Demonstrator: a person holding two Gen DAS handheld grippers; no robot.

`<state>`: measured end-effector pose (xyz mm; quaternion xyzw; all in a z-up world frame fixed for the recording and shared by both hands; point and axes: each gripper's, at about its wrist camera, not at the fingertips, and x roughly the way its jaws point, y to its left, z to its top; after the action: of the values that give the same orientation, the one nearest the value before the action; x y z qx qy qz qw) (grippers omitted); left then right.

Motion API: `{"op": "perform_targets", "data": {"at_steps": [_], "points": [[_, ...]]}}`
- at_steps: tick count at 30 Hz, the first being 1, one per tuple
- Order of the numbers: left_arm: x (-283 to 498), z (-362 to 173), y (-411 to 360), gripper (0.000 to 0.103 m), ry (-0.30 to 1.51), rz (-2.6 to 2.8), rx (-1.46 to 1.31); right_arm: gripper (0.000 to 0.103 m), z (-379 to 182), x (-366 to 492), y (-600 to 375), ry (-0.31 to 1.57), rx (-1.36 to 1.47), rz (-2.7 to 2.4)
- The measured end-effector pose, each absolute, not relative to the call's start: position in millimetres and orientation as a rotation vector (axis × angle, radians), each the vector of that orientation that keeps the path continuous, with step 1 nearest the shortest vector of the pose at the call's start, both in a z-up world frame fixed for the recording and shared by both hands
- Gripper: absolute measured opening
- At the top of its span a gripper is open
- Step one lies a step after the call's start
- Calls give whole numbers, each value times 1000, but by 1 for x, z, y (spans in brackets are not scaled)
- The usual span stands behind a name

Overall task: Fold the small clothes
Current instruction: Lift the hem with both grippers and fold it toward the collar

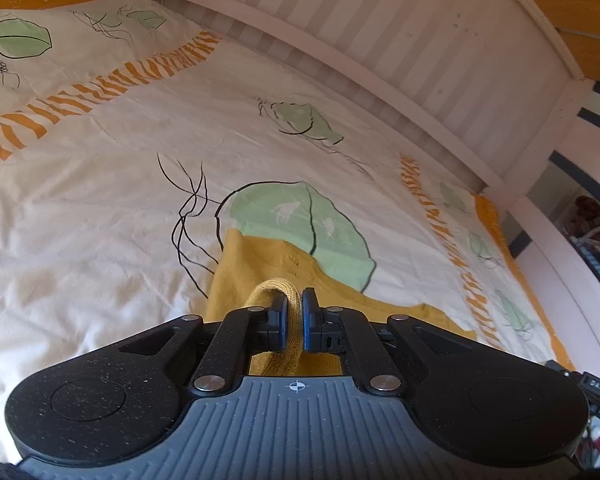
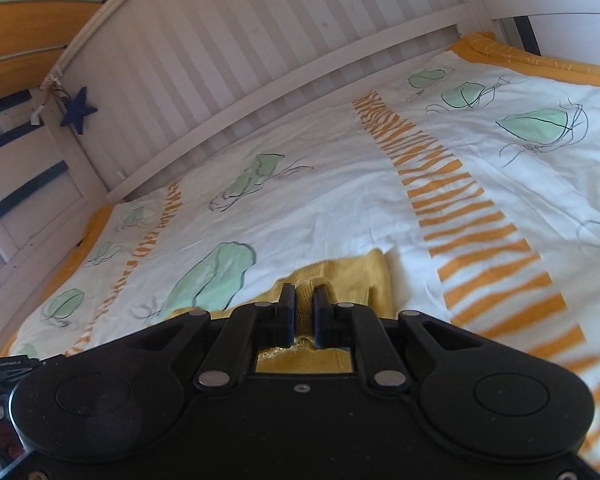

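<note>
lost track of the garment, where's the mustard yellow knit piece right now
The mustard yellow knit garment lies on the white leaf-print duvet just ahead of both grippers, its ribbed edge pinched by the left gripper and its other part by the right gripper.

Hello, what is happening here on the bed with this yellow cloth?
A person is folding a small yellow garment on a bed cover with a leaf print. The left hand-held gripper is shut on a ribbed edge of the garment. The right hand-held gripper has its fingers close around another bunched part of it, apparently pinching it. Most of the garment lies on the cover, near a white slatted bed rail.
</note>
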<state>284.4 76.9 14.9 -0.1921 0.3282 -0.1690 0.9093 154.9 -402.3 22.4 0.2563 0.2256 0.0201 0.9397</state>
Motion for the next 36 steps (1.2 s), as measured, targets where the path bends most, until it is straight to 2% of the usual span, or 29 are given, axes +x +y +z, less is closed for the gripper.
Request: {"op": "perform_targets", "data": {"at_steps": [9, 16, 17, 18, 20, 22, 24, 32, 35, 36], "points": [[337, -13, 76, 6, 696, -229, -364, 16, -12, 220, -412, 542, 529, -35], [314, -23, 83, 8, 761, -315, -352, 16, -27, 223, -411, 566, 512, -45], [308, -24, 84, 12, 762, -327, -358, 16, -28, 221, -410, 568, 509, -46], [302, -23, 86, 23, 755, -338, -363, 16, -30, 221, -410, 569, 508, -47], [291, -21, 87, 33, 732, -355, -369, 16, -31, 219, -410, 568, 506, -46], [284, -19, 85, 34, 718, -374, -354, 16, -31, 218, -410, 569, 501, -45], [280, -17, 79, 41, 720, -383, -313, 17, -30, 218, -411, 569, 499, -42], [294, -35, 61, 42, 785, -372, -229, 17, -24, 217, -407, 565, 492, -27], [299, -41, 59, 41, 807, -389, -244, 17, -23, 216, -407, 565, 486, -23], [300, -42, 58, 37, 811, -400, -251, 17, -23, 216, -407, 566, 485, -22]]}}
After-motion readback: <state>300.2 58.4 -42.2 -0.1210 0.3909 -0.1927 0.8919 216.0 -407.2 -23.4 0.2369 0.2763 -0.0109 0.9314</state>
